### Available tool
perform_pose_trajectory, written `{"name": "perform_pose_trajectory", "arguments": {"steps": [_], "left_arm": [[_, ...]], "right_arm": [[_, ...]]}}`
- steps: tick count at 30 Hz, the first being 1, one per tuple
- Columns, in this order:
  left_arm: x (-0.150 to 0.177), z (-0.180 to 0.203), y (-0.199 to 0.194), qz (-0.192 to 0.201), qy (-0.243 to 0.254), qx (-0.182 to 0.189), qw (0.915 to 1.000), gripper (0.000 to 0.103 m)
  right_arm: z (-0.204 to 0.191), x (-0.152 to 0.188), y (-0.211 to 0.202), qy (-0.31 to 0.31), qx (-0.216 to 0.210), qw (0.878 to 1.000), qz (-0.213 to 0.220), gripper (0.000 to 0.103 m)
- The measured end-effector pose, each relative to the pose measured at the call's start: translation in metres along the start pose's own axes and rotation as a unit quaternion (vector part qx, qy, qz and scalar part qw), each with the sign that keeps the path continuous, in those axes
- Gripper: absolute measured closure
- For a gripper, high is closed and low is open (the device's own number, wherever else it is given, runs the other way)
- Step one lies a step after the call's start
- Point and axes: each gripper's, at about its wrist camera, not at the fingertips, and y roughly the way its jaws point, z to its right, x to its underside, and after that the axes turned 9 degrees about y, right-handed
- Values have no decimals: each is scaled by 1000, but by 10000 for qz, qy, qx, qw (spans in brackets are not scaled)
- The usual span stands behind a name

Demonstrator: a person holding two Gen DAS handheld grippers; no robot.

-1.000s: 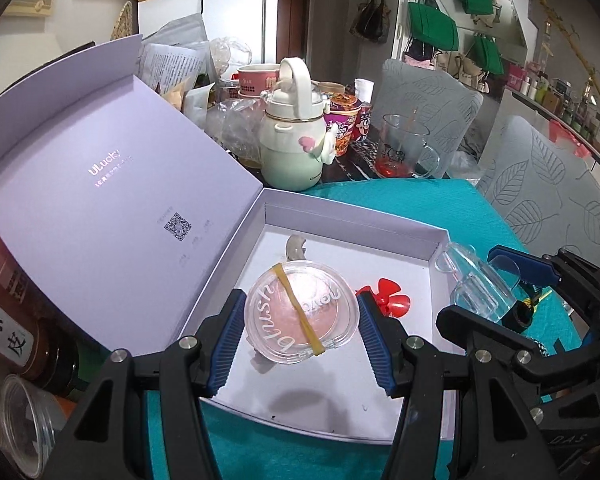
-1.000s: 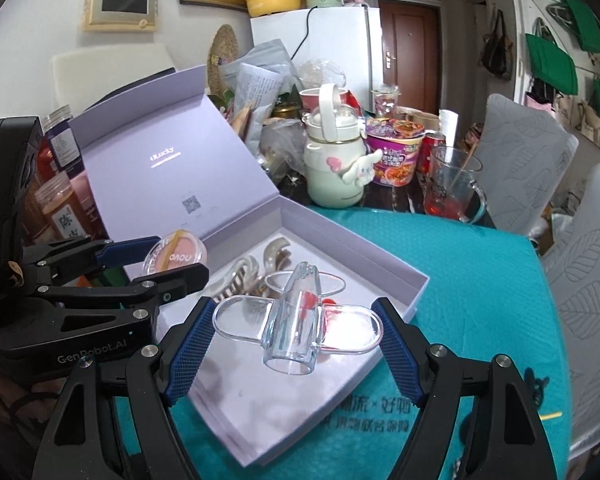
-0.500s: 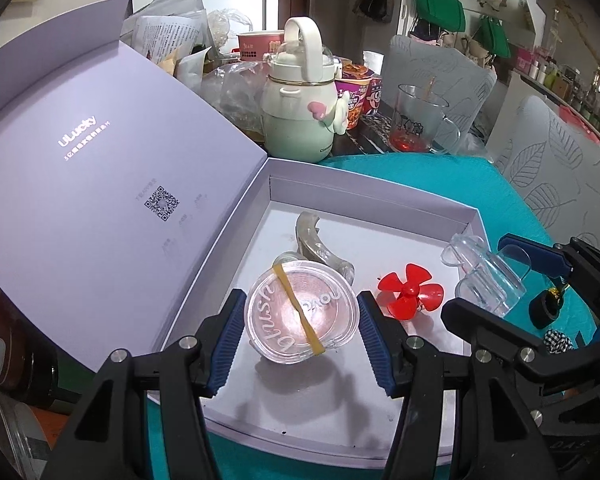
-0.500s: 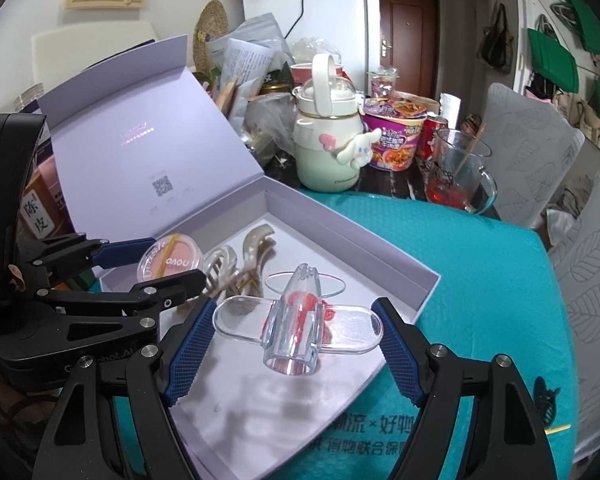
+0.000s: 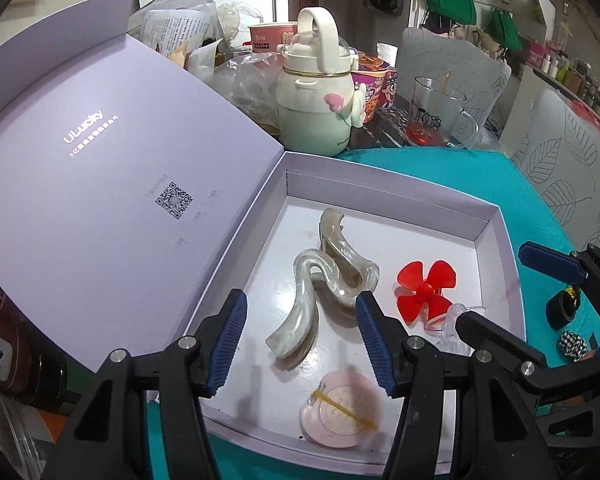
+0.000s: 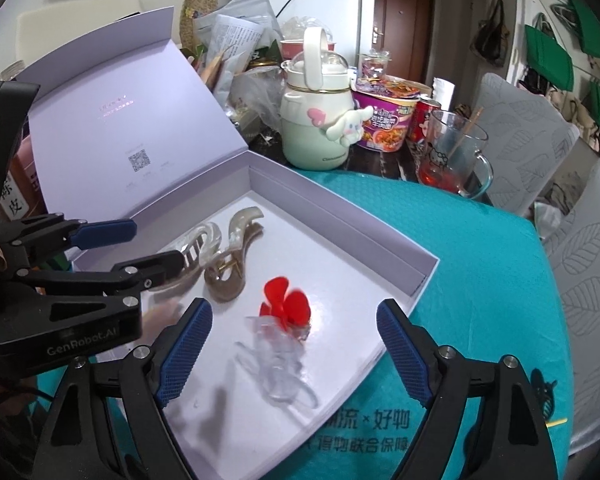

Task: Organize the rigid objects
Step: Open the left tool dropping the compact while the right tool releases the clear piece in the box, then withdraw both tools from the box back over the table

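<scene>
Left wrist view: the left gripper [image 5: 298, 332] hangs over the near part of an open lilac box [image 5: 387, 184] on a teal tablecloth [image 5: 459, 168]; its blue-padded jaws stand partly apart and hold nothing; a pink blush compact [image 5: 339, 410] with a yellow band across its lid lies on the box floor below them, near the front wall, clear of both pads, its outline smeared; a pearly hair claw [image 5: 323, 280] lies mid-floor, its near end showing between the fingers, untouched as far as can be told; a red propeller [image 5: 425, 290] lies to its right; a clear plastic piece [image 5: 455, 316] sits just beside the propeller, largely hidden by the other gripper's arm; the box lid [image 5: 100, 184] stands open at left; a pale green bottle [image 5: 315, 92] and a glass mug [image 5: 439, 114] stand beyond the box.

Right wrist view: the right gripper [image 6: 294, 350] has its jaws wide and opening; the clear plastic piece [image 6: 276, 364], blurred, lies on the box floor between them, touching neither pad; the red propeller [image 6: 286, 302] sits just behind it, the two appearing to touch; the hair claw [image 6: 228, 264] lies further back left; the left gripper [image 6: 140, 246] enters from the left above the floor; the lilac box [image 6: 339, 232] sits on the teal tablecloth [image 6: 479, 280]; the compact is not clearly made out here.
</scene>
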Motion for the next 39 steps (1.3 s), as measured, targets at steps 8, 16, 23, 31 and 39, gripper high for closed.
{"name": "perform_pose_trajectory", "arguments": {"steps": [8,16,23,31,39], "left_arm": [[-2,2,-8,32,17,-11,10000,47],[-6,13,-34,200,95,-57,9997,47],[-8,24,-63,403,114,-89,9991,47],[-3,46,-100,642,206,-89,9977,47],[10,74,-135,908,339,117,9952,47]], "right_arm": [[4,-1,-10,64,47,9999,68,18],[5,-1,-33,101,7,9996,263,18],[8,2,-63,144,-18,9985,536,18],[12,11,-104,180,4,9961,865,18],[23,34,-152,282,167,9923,1194,18]]}}
